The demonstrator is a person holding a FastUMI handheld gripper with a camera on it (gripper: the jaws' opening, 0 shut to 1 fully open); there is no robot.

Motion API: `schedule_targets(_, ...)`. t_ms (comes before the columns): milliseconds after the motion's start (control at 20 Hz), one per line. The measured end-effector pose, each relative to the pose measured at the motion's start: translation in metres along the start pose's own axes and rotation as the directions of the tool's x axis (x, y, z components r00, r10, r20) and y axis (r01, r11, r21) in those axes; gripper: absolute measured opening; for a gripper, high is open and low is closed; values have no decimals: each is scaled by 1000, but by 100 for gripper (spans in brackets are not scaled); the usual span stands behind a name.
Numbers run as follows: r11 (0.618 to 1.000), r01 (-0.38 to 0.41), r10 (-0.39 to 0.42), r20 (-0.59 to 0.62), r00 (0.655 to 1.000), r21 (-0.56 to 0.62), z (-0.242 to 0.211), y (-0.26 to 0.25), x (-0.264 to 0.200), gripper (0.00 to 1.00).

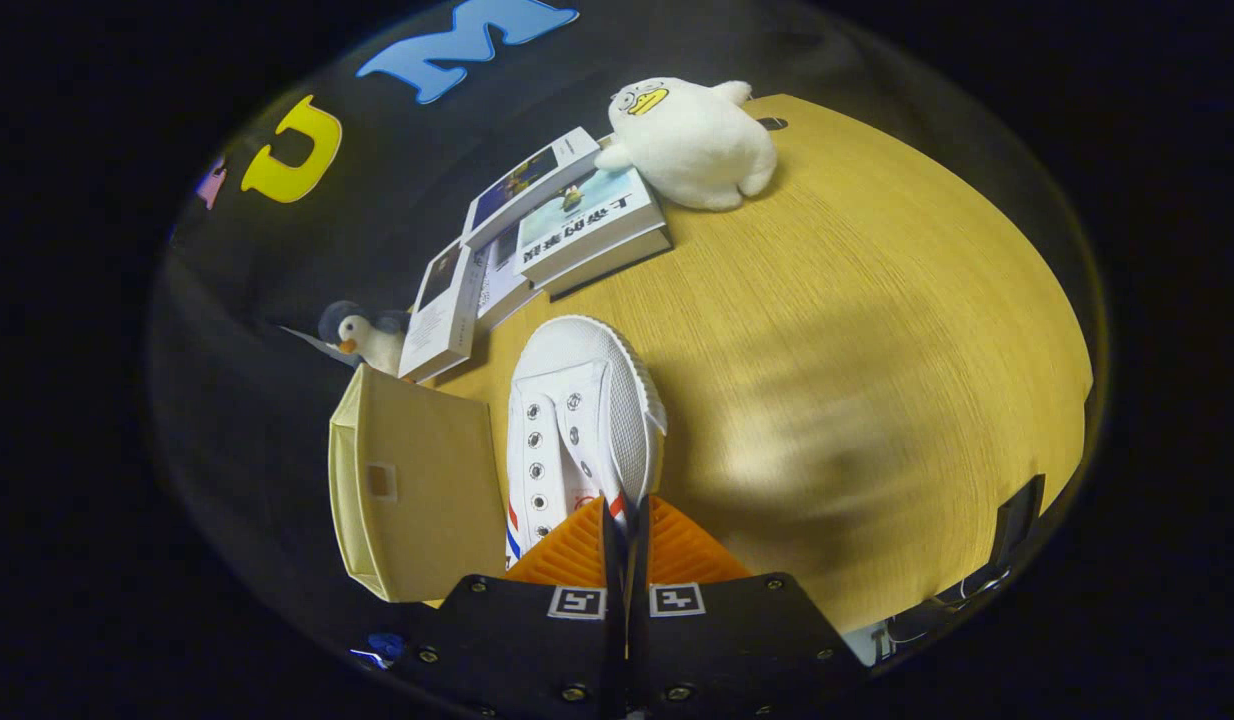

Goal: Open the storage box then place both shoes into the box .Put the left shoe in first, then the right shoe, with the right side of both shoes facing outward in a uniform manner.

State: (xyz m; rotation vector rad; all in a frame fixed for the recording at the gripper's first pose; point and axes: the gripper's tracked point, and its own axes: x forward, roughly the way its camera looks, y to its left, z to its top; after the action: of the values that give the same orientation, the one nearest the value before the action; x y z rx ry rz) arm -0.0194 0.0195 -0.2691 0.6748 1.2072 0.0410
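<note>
White canvas shoe is hanging toe-forward from the gripper, whose fingers are pressing together on the shoe's side wall near the heel. Beige fabric storage box is standing just beside the shoe, on the far side from the bare wooden table; whether the shoe's sole is touching the table appears uncertain. Beyond the toe, books are lying stacked, a plush duck resting against them, a small penguin toy sitting behind the box

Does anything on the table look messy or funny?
The books lie in a crooked pile beyond the white canvas shoe, one propped slanting. The claw is pinched on that shoe's edge, beside the beige fabric box.
</note>
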Motion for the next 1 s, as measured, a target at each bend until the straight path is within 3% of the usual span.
schedule_targets(400,993,-73,76,31,997,-96,12,87,-18,2)
schedule_targets(1000,953,-149,155,-1,988,-262,-6,212,13,1)
